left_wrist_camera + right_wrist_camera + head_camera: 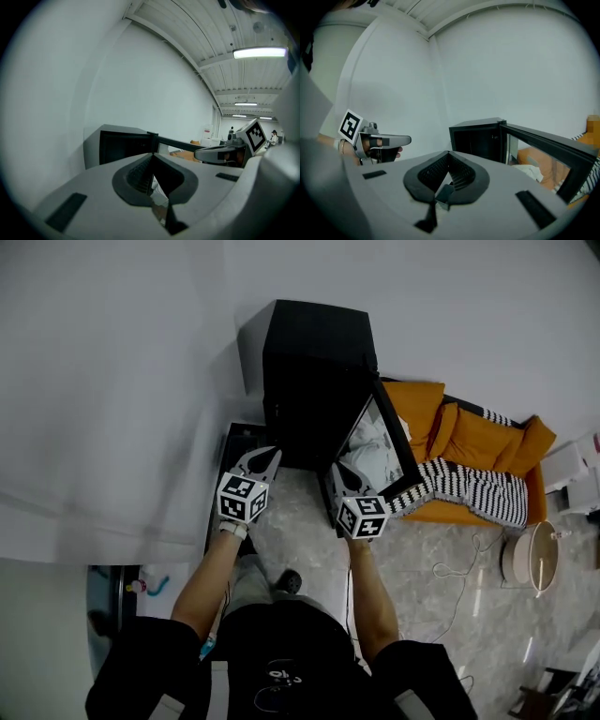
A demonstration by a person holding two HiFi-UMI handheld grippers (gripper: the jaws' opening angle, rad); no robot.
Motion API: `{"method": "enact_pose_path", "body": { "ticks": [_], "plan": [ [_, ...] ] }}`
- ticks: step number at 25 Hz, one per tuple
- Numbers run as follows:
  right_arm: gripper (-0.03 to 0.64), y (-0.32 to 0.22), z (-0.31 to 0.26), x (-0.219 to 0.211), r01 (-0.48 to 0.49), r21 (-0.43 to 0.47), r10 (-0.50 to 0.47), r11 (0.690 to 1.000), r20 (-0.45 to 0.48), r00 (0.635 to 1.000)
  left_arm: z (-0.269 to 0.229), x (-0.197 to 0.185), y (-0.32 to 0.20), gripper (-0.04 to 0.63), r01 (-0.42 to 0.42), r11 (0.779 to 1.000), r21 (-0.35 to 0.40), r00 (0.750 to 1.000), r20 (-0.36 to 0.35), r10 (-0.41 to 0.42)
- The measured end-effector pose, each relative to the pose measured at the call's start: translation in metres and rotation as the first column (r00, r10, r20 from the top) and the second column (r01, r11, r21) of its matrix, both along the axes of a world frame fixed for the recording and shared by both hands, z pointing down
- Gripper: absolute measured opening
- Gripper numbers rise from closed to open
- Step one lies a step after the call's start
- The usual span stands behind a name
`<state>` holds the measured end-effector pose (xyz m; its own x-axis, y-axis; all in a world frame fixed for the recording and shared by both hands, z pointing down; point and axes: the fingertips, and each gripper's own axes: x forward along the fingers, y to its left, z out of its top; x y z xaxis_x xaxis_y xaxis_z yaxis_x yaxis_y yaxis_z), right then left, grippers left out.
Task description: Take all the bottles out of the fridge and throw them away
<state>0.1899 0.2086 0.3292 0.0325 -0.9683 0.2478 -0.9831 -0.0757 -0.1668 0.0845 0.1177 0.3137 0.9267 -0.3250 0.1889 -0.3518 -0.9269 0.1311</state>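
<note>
A big white wall [112,381] fills the back. Below it is a shiny gray floor [450,549]. An orange sofa [469,442] sits on the floor at the right, with a black and white striped blanket [469,488] on its front edge.

The black fridge [314,362] stands against the wall, just beside the sofa. Its glass door [401,448] is swung open to the right. The inside is dark, so I cannot tell if bottles are in there.

A person in a black shirt [281,662] stands in front of the fridge and holds both arms out. A round white thing [534,559] sits on the floor at the far right.

The left gripper [265,457] is in the air near the fridge's left side. Its jaws are closed with nothing between them. The right gripper [336,470] is in the air just by the bottom of the open door. Its jaws are closed too, and it holds nothing.

A thin white cord [459,577] lies on the floor.
</note>
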Motion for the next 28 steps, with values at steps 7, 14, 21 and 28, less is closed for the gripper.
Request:
{"method": "enact_pose_path", "body": {
  "ticks": [7, 14, 21, 28],
  "plan": [
    [0.008, 0.035, -0.008, 0.009, -0.019, 0.017, 0.019, 1.0, 0.0, 1.0, -0.007, 0.015, 0.037, 0.002, -0.035, 0.999, 0.016, 0.999, 0.006, 0.035],
    [0.008, 0.052, -0.013, 0.017, -0.035, 0.026, 0.035, 0.999, -0.015, 0.999, -0.01, 0.021, 0.052, 0.002, -0.052, 0.998, 0.032, 0.999, 0.016, 0.052],
    [0.008, 0.054, -0.011, 0.016, -0.035, 0.02, 0.036, 0.999, -0.023, 0.999, -0.013, 0.024, 0.054, 0.002, -0.063, 0.997, 0.04, 0.998, 0.018, 0.063],
    [0.008, 0.056, -0.009, 0.013, -0.037, 0.015, 0.038, 0.999, -0.028, 0.999, -0.013, 0.02, 0.055, 0.002, -0.069, 0.997, 0.046, 0.997, 0.021, 0.068]
  ]
}}
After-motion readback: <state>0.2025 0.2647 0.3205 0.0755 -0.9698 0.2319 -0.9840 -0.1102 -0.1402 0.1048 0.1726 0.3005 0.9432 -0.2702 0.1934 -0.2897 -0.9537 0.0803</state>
